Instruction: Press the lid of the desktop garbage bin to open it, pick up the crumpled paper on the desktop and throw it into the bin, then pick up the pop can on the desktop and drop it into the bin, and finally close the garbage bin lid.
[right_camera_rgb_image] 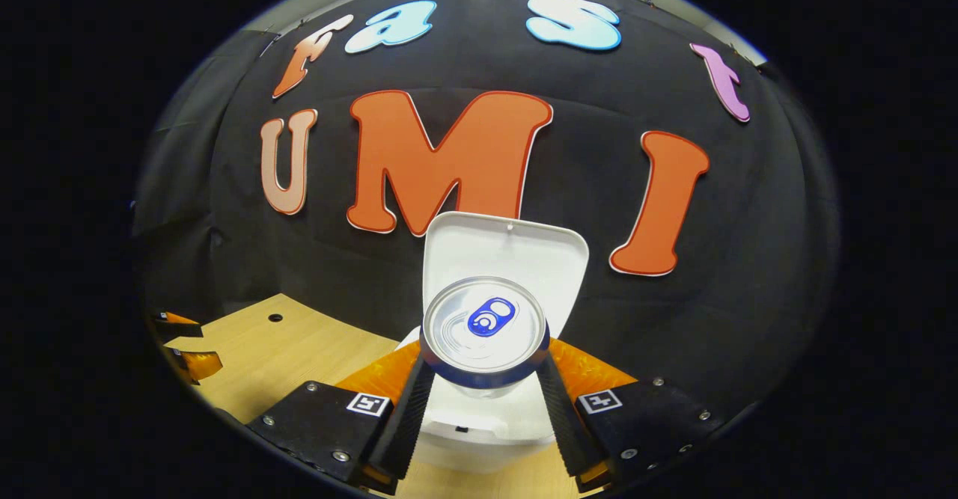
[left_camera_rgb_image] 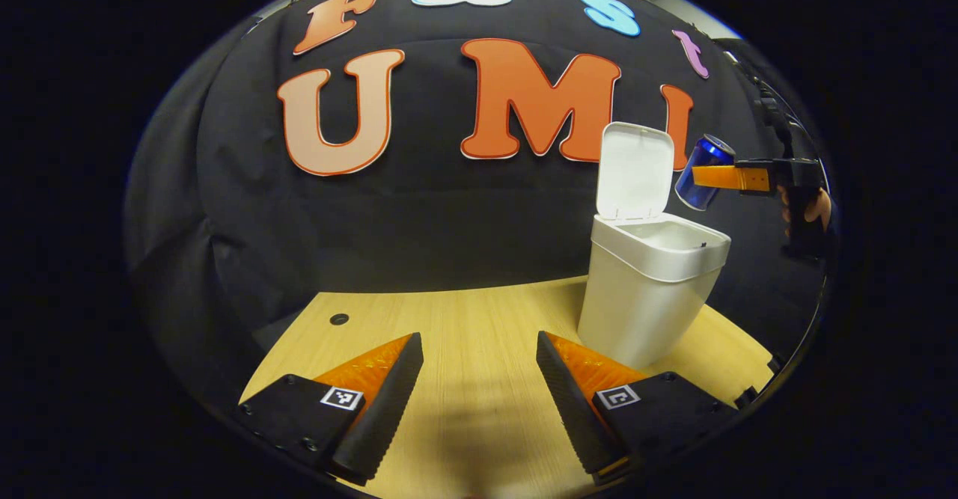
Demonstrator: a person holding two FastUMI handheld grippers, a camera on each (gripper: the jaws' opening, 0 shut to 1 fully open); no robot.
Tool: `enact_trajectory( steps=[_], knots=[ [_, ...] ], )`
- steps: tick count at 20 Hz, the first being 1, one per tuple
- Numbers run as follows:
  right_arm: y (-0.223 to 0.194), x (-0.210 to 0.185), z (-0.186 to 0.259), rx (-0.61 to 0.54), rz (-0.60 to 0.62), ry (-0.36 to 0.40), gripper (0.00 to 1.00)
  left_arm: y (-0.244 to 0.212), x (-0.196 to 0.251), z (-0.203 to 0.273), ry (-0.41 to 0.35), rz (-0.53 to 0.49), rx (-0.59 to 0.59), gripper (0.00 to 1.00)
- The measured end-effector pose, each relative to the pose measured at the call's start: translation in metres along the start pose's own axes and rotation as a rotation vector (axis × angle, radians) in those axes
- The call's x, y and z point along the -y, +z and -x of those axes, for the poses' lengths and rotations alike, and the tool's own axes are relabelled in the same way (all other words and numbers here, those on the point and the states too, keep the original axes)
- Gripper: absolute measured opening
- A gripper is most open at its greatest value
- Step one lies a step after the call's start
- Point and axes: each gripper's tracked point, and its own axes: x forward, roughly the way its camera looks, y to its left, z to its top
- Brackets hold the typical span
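The white desktop bin [left_camera_rgb_image: 645, 289] stands on the wooden table with its lid [left_camera_rgb_image: 635, 171] tipped up and open. A blue pop can [left_camera_rgb_image: 702, 172] hangs tilted in the air just right of the bin's mouth, with my right gripper [left_camera_rgb_image: 707, 177] shut on it. In the right gripper view the can's silver top [right_camera_rgb_image: 485, 327] sits between my right gripper [right_camera_rgb_image: 485, 402], above the bin [right_camera_rgb_image: 479, 424] and in front of the raised lid [right_camera_rgb_image: 506, 252]. My left gripper [left_camera_rgb_image: 479, 394] stands open low over the table, left of the bin, holding nothing.
The wooden table [left_camera_rgb_image: 464, 334] has a small round hole [left_camera_rgb_image: 339, 319] near its back left corner. A hand [left_camera_rgb_image: 819, 207] holds the right gripper's handle at far right. The left gripper's fingers [right_camera_rgb_image: 187, 353] appear at the left edge of the right gripper view.
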Motion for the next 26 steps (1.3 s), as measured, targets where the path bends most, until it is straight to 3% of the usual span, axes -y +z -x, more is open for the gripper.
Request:
enact_trajectory(
  steps=[7, 17, 26],
  knots=[
    [-0.043, -0.01, -0.032, -0.1, -0.018, 0.023, 0.77, -0.019, -0.003, 0.026, 0.053, -0.026, -0.033, 0.97],
    [-0.098, -0.011, -0.038, -0.272, -0.094, 0.024, 0.8, -0.024, 0.002, 0.033, 0.059, 0.012, -0.049, 0.97],
    [-0.079, -0.004, -0.034, -0.253, -0.074, 0.012, 0.82, -0.024, -0.001, 0.033, 0.065, 0.025, -0.032, 0.97]
  ],
)
